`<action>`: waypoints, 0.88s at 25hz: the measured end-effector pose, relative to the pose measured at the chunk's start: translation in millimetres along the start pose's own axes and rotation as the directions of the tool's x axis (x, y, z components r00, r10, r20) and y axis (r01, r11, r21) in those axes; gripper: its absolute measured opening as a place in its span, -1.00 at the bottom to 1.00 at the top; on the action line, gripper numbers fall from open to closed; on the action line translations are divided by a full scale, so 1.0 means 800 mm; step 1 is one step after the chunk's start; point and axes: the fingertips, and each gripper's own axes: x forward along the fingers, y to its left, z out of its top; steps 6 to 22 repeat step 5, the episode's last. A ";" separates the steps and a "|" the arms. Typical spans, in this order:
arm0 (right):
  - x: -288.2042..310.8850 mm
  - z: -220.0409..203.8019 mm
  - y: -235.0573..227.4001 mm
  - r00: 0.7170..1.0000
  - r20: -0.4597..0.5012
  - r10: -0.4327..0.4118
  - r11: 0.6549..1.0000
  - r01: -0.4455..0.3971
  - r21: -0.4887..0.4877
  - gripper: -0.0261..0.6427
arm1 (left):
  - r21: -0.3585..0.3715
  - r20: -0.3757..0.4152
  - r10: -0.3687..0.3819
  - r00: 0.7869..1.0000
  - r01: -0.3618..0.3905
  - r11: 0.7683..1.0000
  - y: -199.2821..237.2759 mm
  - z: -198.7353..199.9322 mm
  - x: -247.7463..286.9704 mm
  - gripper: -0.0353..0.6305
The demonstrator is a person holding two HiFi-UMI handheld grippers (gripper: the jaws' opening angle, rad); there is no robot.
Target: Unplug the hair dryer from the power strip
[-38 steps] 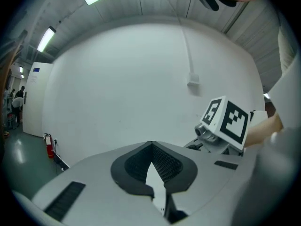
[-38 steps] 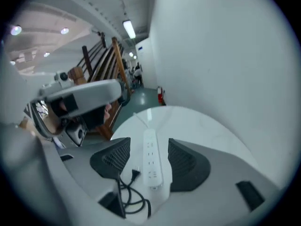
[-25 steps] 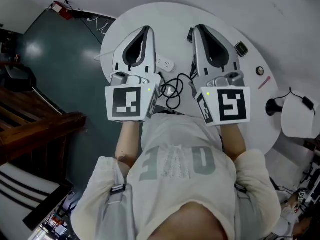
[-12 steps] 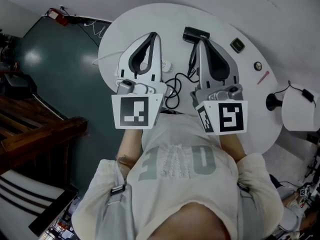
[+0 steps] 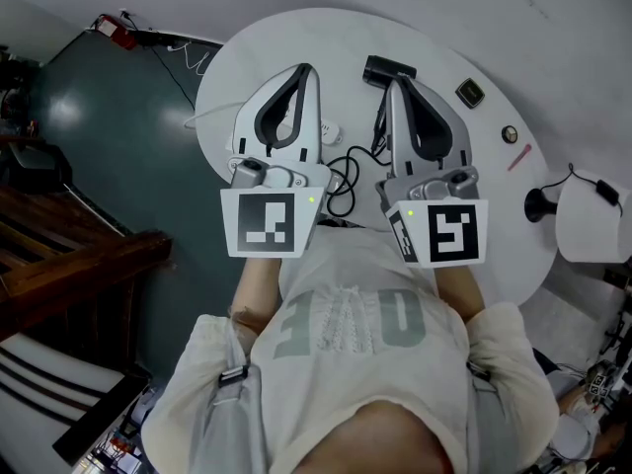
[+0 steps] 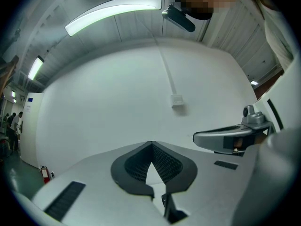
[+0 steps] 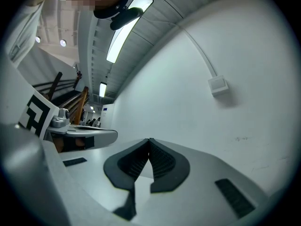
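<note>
In the head view a black hair dryer [image 5: 387, 69] lies on the far part of the round white table [image 5: 296, 38]. Its black cord [image 5: 346, 171] loops between my two grippers. A white power strip [image 5: 329, 129] lies beside the left gripper, mostly hidden by it. My left gripper [image 5: 308, 68] hovers over the table, shut and holding nothing. My right gripper [image 5: 392, 80] is shut and holds nothing, its tip just short of the hair dryer. In both gripper views the jaws, left gripper [image 6: 151, 143] and right gripper [image 7: 149, 140], meet at their tips and face a bare white wall.
A small square device [image 5: 469, 92], a round object [image 5: 510, 132] and a pink pen [image 5: 521, 156] lie on the table's right side. A black stand [image 5: 538, 206] is off the right edge. Dark wooden furniture [image 5: 69, 255] stands at the left. A small box [image 6: 177, 100] hangs on the wall.
Since a second ago both grippers sit slightly lower in the head view, and more of the hair dryer shows beyond the right gripper. Over the last half second almost nothing moved.
</note>
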 end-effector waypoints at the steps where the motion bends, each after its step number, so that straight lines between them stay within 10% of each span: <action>1: 0.000 0.000 0.001 1.000 -0.001 0.002 1.000 -0.002 -0.002 -0.86 | 0.004 -0.002 0.002 1.000 -0.002 1.000 0.001 0.000 0.000 -0.86; 22: 0.001 0.001 0.004 1.000 -0.006 0.014 1.000 -0.014 -0.016 -0.86 | 0.016 -0.020 0.012 1.000 -0.011 1.000 0.004 -0.002 0.000 -0.86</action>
